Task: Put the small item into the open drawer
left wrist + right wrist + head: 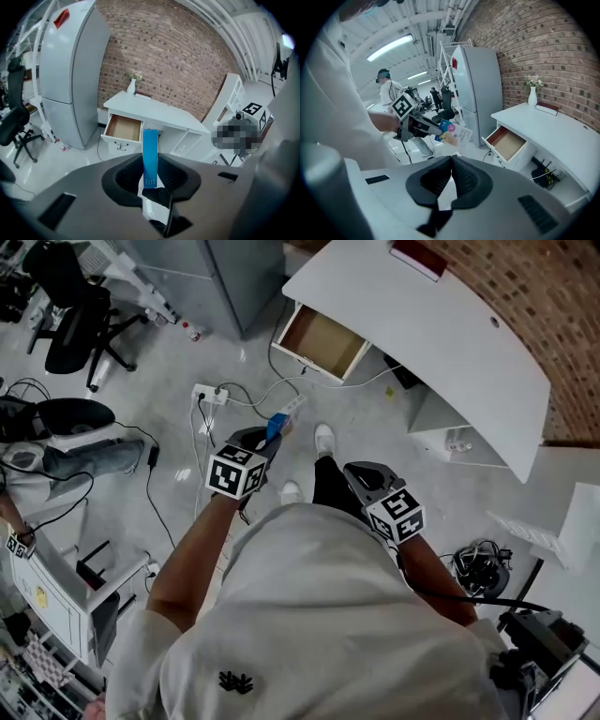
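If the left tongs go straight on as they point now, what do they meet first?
Probably the white desk, just right of its open drawer; the way there looks free, but depth is unclear.

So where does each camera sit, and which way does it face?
Head view: on the person's head, facing steeply down at floor and desk; shirt, arms, left claw, right claw show.
Left gripper view: on the left claw, facing desk and brick wall; jaws grip a blue box.
Right gripper view: on the right claw, facing the fridge; jaws shut, empty.
Shared: all three see the open drawer.
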A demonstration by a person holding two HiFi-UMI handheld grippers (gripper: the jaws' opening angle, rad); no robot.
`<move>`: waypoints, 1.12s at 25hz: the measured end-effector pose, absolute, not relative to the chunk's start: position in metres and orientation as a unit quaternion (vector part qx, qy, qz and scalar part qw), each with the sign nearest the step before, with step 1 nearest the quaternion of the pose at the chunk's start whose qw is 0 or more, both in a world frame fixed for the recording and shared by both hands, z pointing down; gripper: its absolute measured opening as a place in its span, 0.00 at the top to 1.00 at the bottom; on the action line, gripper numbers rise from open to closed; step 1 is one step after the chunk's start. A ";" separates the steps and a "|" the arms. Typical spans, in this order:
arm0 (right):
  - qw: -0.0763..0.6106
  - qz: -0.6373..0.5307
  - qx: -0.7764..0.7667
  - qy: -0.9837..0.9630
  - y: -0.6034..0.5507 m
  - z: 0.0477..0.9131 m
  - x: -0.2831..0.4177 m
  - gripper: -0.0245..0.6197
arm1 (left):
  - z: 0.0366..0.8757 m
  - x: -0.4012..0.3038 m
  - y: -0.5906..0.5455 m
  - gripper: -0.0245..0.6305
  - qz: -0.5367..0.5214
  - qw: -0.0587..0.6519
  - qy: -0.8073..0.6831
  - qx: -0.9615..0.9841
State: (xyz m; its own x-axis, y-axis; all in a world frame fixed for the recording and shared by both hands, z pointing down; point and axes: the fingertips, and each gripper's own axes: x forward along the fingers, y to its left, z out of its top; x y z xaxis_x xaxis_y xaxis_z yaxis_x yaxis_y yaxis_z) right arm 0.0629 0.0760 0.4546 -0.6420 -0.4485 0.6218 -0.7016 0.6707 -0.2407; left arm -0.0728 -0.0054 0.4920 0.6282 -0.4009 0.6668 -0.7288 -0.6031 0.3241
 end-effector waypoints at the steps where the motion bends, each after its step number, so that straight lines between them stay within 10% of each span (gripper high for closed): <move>1: 0.265 0.240 0.321 -0.877 0.062 0.456 0.063 0.92 | 0.493 -0.073 -0.020 0.81 0.280 0.297 -0.336 0.849; 28: 0.271 0.363 0.281 -0.846 -0.202 0.567 0.203 0.92 | 0.702 0.025 -0.388 0.81 0.427 0.283 -0.376 0.772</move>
State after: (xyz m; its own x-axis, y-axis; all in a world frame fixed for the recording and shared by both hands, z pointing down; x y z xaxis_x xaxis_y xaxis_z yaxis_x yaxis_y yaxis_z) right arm 0.2031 -0.2024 0.5674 -0.6953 -0.2800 0.6619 -0.6724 0.5788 -0.4614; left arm 0.0247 -0.3877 0.7019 0.3525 -0.3392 0.8722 -0.8229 -0.5561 0.1162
